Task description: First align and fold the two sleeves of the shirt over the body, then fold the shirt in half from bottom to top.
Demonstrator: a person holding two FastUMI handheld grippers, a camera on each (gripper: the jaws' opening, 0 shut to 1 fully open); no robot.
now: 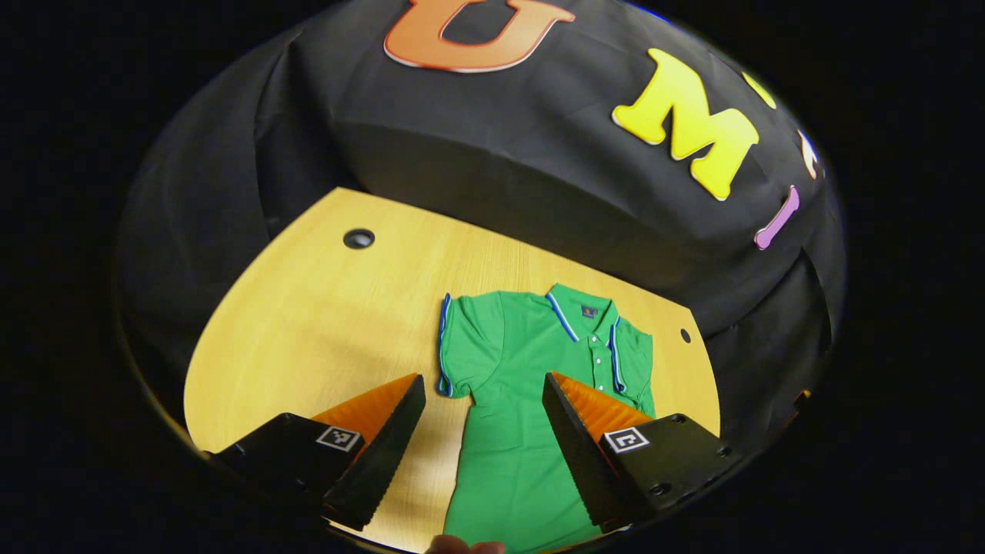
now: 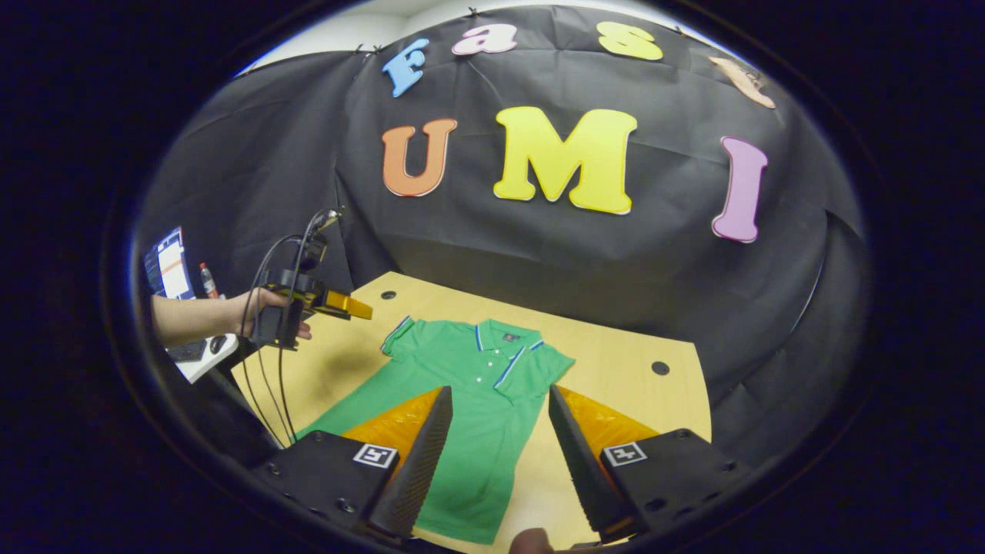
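One green shirt [image 1: 523, 400] flat on table [image 1: 308, 323], collar far, hem near, both grippers [image 1: 483, 385] [image 2: 499, 396] agape, empty.

You are working in a recording booth inside a lab or office — black cloth [image 2: 585, 254] walls off a wooden desk [image 2: 616, 346] with cable holes [image 2: 659, 368], and a keyboard [image 2: 188, 352] sits beyond its edge.

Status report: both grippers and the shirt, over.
Left gripper open, right gripper open, both above table. Shirt flat, sleeves unfolded. Nothing blocking.
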